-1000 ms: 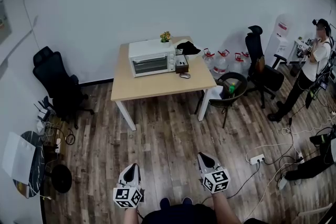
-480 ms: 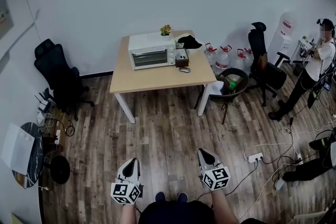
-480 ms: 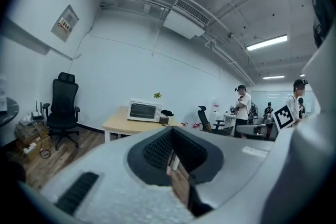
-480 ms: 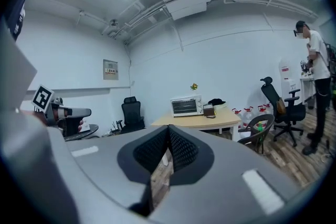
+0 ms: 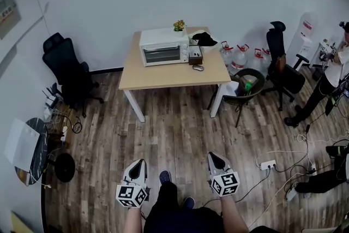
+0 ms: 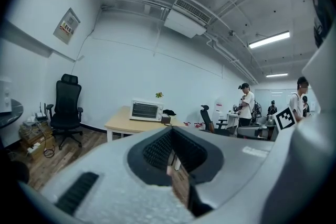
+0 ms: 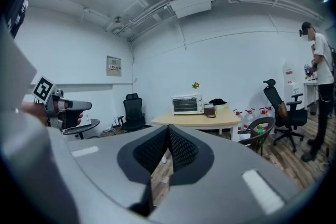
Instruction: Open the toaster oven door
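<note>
A white toaster oven [image 5: 163,47] stands at the back of a light wooden table [image 5: 174,77] against the far wall, its glass door closed. It also shows small and distant as the toaster oven [image 6: 146,110] in the left gripper view and the toaster oven [image 7: 187,104] in the right gripper view. My left gripper [image 5: 138,165] and right gripper [image 5: 213,157] are held low over the wooden floor, far short of the table. Each is shut with nothing between its jaws, seen up close as the left gripper [image 6: 171,132] and the right gripper [image 7: 168,130].
On the table beside the oven are a small plant [image 5: 179,25], a black cloth [image 5: 205,39] and a mouse [image 5: 198,67]. A black office chair [image 5: 68,71] stands left; a round chair [image 5: 245,87], water jugs [image 5: 240,57], another office chair [image 5: 283,63] and a person [image 5: 332,79] are right. A power strip [image 5: 267,165] lies on the floor.
The head view has shifted as the person walks: table and oven now sit slightly higher and further right, and a foot shows between the grippers. Both grippers stay shut.
</note>
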`<action>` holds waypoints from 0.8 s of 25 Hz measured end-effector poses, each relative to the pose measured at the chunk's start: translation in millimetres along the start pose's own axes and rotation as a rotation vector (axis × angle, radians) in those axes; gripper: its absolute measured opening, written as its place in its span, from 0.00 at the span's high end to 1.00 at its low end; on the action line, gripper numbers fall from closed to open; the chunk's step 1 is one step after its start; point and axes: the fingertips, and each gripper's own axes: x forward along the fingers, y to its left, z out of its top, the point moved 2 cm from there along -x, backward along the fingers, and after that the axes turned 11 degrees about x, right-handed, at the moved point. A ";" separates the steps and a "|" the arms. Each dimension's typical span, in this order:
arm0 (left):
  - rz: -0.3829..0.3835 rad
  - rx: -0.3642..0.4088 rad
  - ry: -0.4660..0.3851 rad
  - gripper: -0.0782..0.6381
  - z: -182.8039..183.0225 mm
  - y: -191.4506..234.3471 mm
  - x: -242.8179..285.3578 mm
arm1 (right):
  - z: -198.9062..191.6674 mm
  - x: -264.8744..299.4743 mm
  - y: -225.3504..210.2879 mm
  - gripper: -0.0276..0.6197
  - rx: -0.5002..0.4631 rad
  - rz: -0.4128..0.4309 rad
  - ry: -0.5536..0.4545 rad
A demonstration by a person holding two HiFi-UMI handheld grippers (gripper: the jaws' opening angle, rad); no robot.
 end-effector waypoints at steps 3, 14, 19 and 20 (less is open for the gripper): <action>0.009 -0.008 -0.011 0.90 2.3 8.4 15.0 | 5.2 13.4 -2.5 0.96 -0.008 0.005 -0.008; -0.035 0.016 -0.035 0.90 9.7 36.6 70.2 | 18.2 58.0 -13.7 0.96 0.010 0.000 -0.041; -0.019 0.015 -0.031 0.90 10.5 48.0 80.9 | 20.5 77.6 -18.9 0.96 0.010 -0.016 -0.030; -0.016 0.014 -0.030 0.90 9.4 50.4 82.8 | 22.1 81.3 -19.5 0.95 0.008 -0.020 -0.031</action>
